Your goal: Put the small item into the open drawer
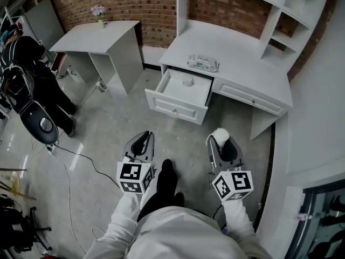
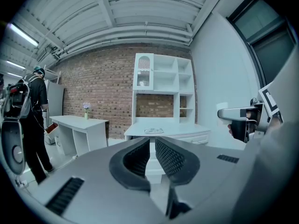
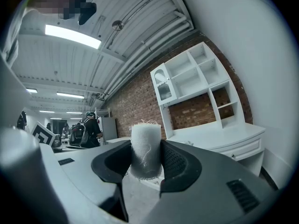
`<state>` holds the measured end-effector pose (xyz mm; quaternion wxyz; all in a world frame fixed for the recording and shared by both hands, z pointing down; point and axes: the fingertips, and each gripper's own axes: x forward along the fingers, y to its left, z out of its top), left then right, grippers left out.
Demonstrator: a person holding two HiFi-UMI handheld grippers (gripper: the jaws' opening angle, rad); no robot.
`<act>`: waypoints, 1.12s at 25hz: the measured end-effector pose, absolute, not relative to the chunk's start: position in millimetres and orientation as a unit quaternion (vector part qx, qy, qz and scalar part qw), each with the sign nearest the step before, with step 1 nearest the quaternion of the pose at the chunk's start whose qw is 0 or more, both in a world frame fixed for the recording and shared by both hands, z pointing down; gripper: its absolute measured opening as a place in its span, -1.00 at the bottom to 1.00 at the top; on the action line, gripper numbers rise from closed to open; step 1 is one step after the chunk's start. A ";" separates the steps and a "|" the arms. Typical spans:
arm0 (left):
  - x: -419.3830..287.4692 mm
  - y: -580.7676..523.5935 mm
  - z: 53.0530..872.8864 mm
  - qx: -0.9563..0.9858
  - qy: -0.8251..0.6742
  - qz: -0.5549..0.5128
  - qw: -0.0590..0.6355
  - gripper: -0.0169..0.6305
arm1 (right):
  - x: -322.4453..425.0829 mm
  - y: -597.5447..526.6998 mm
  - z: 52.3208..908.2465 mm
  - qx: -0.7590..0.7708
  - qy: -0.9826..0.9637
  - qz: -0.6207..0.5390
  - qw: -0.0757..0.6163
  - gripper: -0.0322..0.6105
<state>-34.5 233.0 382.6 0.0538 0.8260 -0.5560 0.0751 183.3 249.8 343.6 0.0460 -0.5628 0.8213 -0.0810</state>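
Note:
A small roll of white gauze (image 3: 145, 148) stands upright between the jaws of my right gripper (image 3: 146, 158), which is shut on it. From the head view the roll (image 1: 220, 135) shows at the tip of the right gripper (image 1: 222, 143), above the floor and short of the desk. The open white drawer (image 1: 175, 108) sticks out of the desk (image 1: 242, 69) ahead, with a small round thing (image 1: 187, 82) inside it. My left gripper (image 1: 141, 142) hangs level with the right one. Its jaws are together with nothing between them (image 2: 152, 149).
A packet of wipes (image 1: 202, 63) lies on the desk top above the drawer. A white hutch (image 1: 285, 20) rises at the back right. A second white table (image 1: 102, 39) with a flower vase (image 1: 98, 12) stands left. A person (image 1: 29, 69) is at far left, and a cable (image 1: 75, 163) crosses the floor.

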 end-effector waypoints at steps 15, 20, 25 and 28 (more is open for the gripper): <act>-22.8 135.4 384.5 0.837 -0.541 0.061 0.059 -0.79 | 189.3 167.4 341.0 -0.580 0.809 -0.080 0.049 -0.28; -27.4 92.5 391.2 0.838 -0.537 0.067 0.065 -0.79 | 182.1 122.4 343.1 -0.581 0.808 -0.084 0.048 -0.28; -37.2 49.6 397.0 0.840 -0.533 0.074 0.072 -0.79 | 170.2 78.9 339.3 -0.580 0.809 -0.085 0.046 -0.28; -43.4 24.2 400.2 0.840 -0.532 0.077 0.074 -0.79 | 165.2 53.5 337.5 -0.583 0.807 -0.086 0.048 -0.28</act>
